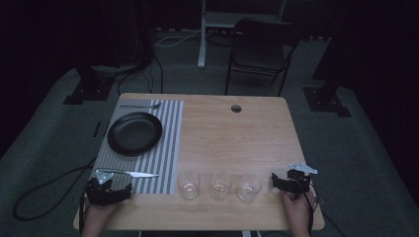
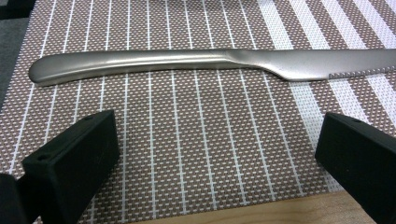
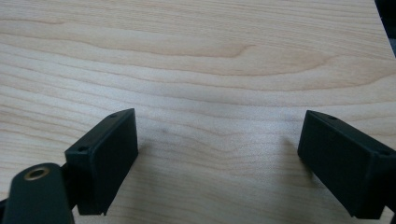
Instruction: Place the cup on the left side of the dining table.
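A steel table knife (image 2: pixel 201 63) lies crosswise on the striped placemat (image 2: pixel 196 140), handle to the left; from above the knife (image 1: pixel 138 174) sits at the mat's near edge. My left gripper (image 2: pixel 215 154) hovers just short of it, jaws wide apart with nothing between them; in the high view the left gripper (image 1: pixel 107 190) rests at the table's front left. My right gripper (image 3: pixel 219 158) stands open over bare wood, and the right gripper (image 1: pixel 291 183) sits at the front right. A black plate (image 1: pixel 134 133) rests on the placemat (image 1: pixel 168 148), with a fork (image 1: pixel 141 105) beyond it.
Three clear glasses (image 1: pixel 188 184) (image 1: pixel 220 184) (image 1: pixel 249 186) stand in a row along the front of the wooden table (image 1: pixel 232 138). A round cable hole (image 1: pixel 236 108) is near the far edge. A folding chair (image 1: pixel 259 52) stands behind the table.
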Motion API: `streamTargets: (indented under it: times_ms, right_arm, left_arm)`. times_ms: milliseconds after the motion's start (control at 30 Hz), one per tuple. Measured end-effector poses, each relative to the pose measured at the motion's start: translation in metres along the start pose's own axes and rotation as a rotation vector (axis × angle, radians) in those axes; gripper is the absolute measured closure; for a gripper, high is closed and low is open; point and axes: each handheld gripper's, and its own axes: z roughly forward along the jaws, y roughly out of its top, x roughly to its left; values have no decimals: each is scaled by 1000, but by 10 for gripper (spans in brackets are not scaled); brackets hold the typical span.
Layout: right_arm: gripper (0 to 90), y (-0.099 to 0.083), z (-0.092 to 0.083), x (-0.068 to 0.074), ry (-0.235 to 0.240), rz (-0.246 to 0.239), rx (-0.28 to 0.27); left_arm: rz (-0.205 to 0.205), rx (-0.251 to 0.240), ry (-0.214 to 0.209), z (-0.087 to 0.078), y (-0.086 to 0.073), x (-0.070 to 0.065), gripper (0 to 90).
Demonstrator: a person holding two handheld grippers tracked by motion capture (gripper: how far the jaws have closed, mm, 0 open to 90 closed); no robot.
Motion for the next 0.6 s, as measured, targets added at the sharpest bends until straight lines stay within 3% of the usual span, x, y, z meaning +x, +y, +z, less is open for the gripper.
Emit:
streamTargets:
  times_ms: [367, 600]
  right_arm:
    - [117, 0, 0, 0, 0, 0, 0]
    - [117, 0, 0, 0, 0, 0, 0]
  left_arm:
    - [12, -2, -11, 0, 0, 2, 2]
    - [40, 0, -48, -3, -1, 5, 25]
